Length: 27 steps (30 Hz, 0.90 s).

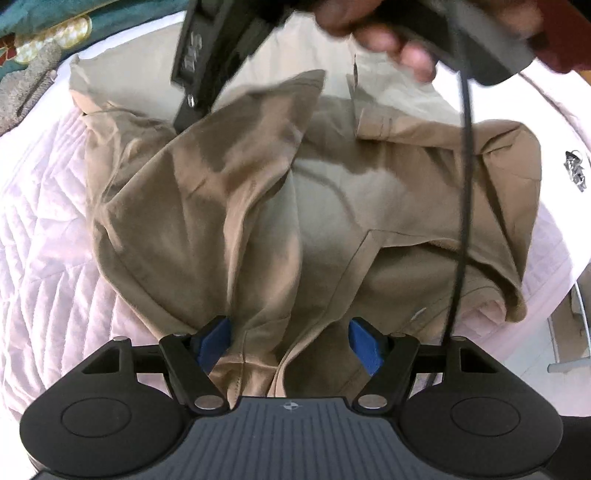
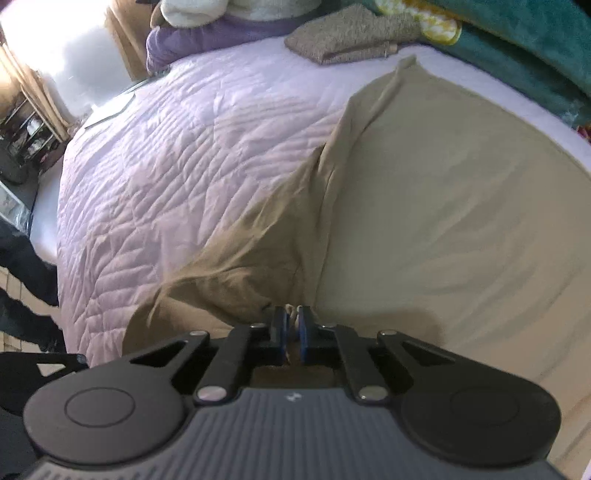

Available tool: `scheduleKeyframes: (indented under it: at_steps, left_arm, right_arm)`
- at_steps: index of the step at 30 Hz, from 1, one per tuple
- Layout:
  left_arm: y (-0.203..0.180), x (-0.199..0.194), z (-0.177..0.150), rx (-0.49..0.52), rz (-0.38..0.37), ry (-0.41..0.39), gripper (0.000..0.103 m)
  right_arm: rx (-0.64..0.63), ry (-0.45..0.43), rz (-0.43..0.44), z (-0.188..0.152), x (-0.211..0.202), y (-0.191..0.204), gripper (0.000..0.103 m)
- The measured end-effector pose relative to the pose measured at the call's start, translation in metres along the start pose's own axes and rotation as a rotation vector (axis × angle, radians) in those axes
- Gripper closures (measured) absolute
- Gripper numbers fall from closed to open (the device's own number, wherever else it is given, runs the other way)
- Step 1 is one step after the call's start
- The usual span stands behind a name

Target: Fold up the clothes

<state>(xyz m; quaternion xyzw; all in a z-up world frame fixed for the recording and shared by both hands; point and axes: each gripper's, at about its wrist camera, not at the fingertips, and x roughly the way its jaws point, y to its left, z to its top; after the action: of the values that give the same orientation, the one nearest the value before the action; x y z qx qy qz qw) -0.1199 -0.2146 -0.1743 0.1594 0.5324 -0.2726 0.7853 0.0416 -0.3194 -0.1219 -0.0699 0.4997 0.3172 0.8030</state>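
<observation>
The tan garment (image 1: 229, 206), apparently a pair of trousers with a belt loop and a pocket seam visible, lies bunched on the pink quilted bedspread (image 1: 48, 236), with one portion lifted and draped toward the near edge. In the right wrist view the same garment (image 2: 443, 206) extends as a broad, fairly smooth panel toward the far side of the bed, with a raised ridge of cloth running from the gripper to a far corner. The right gripper (image 2: 291, 334) has its jaws nearly closed on a pinch of this cloth. The left gripper (image 1: 290, 341) has its jaws spread wide with cloth lying between and beneath them; no clamping is evident. Judged from the layout, the task is at an early stage: the near part of the garment is creased and overlapped irregularly, no clean fold line is established, and flattening plus at least one full fold appear to be outstanding. The bedspread (image 2: 177, 166) is soft and wrinkled, so cloth is likely to drag on it. A folded grey-brown textured item (image 2: 343, 35), a teal blanket (image 2: 528, 48) and purple bedding (image 2: 207, 33) lie at the far side of the bed. A bright window area and shelving occupy the room's upper left.
</observation>
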Motion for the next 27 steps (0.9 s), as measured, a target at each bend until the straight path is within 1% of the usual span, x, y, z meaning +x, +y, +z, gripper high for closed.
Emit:
scheduleKeyframes:
  at_steps: [2,5,8,10,11,14,15,17,19,21,22,24,26,27]
  left_arm:
    - [-0.004,0.002,-0.001,0.023,0.012,0.004,0.031]
    - [-0.008,0.004,-0.002,0.044,0.026,0.006,0.031]
    - [-0.007,0.004,-0.001,0.034,0.026,0.008,0.030]
    - [-0.008,0.004,-0.002,0.045,0.029,0.008,0.030]
    - [-0.009,0.004,-0.002,0.049,0.030,0.008,0.030]
    - [-0.008,0.003,-0.001,0.038,0.029,0.009,0.030]
    - [-0.006,0.001,-0.001,0.019,0.023,0.010,0.030]
    - [-0.001,-0.004,0.001,-0.020,0.012,0.008,0.030]
    - [0.000,-0.016,0.003,-0.037,0.010,-0.009,0.030]
    - [0.000,-0.027,0.004,-0.036,0.016,-0.025,0.030]
    - [-0.001,-0.033,0.004,-0.036,0.019,-0.033,0.030]
    - [-0.001,-0.042,0.005,-0.030,0.022,-0.045,0.030]
    - [-0.003,-0.049,0.003,-0.022,0.034,-0.051,0.030]
    - [-0.004,-0.053,0.002,-0.022,0.037,-0.051,0.030]
  right_arm:
    - [0.008,-0.038,-0.028,0.002,-0.010,-0.001,0.096]
    - [0.017,-0.091,-0.093,0.009,-0.014,-0.006,0.097]
    - [0.016,-0.095,-0.140,0.010,-0.010,-0.011,0.097]
    - [0.035,-0.114,-0.176,0.011,-0.009,-0.016,0.096]
    - [0.047,-0.125,-0.194,0.012,-0.009,-0.018,0.094]
    - [0.070,-0.157,-0.250,0.014,-0.013,-0.025,0.093]
    - [0.077,-0.165,-0.249,0.014,-0.019,-0.025,0.092]
    - [0.094,-0.177,-0.208,0.012,-0.032,-0.023,0.090]
    - [0.073,-0.162,-0.135,0.004,-0.041,-0.011,0.090]
    - [0.067,-0.112,-0.071,-0.009,-0.040,0.002,0.087]
    - [0.063,-0.083,-0.059,-0.016,-0.034,0.007,0.086]
    - [0.051,-0.015,-0.076,-0.032,-0.018,0.015,0.086]
    - [0.052,0.045,-0.143,-0.043,-0.007,0.016,0.086]
    - [0.067,0.048,-0.178,-0.047,-0.008,0.014,0.086]
